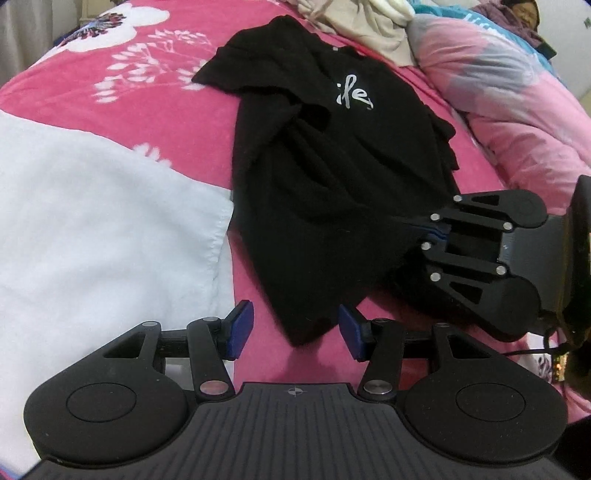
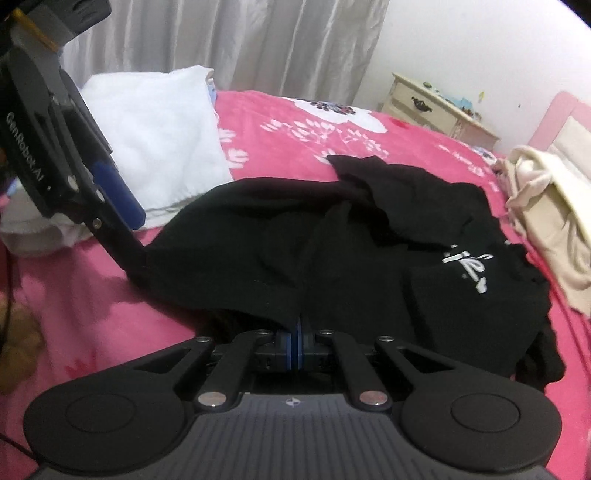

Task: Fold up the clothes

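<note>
A crumpled black T-shirt (image 1: 332, 166) with white lettering lies on the pink floral bedspread (image 1: 166, 110). My left gripper (image 1: 295, 332) is open, and the shirt's near bottom corner lies between its blue pads (image 1: 242, 326) without being clamped. At the right of the left wrist view, my right gripper (image 1: 434, 236) is shut on the shirt's lower hem. In the right wrist view the right gripper (image 2: 295, 347) pinches black fabric of the T-shirt (image 2: 332, 251) and lifts it slightly. The left gripper (image 2: 122, 210) reaches in from the upper left to the shirt's edge.
A white fluffy blanket (image 1: 92, 221) (image 2: 155, 140) lies left of the shirt. Beige clothes (image 1: 369, 33) (image 2: 546, 221) are piled beyond it. A pink quilt (image 1: 498, 92) covers a person lying at the far right. A cream nightstand (image 2: 436, 107) stands by the wall.
</note>
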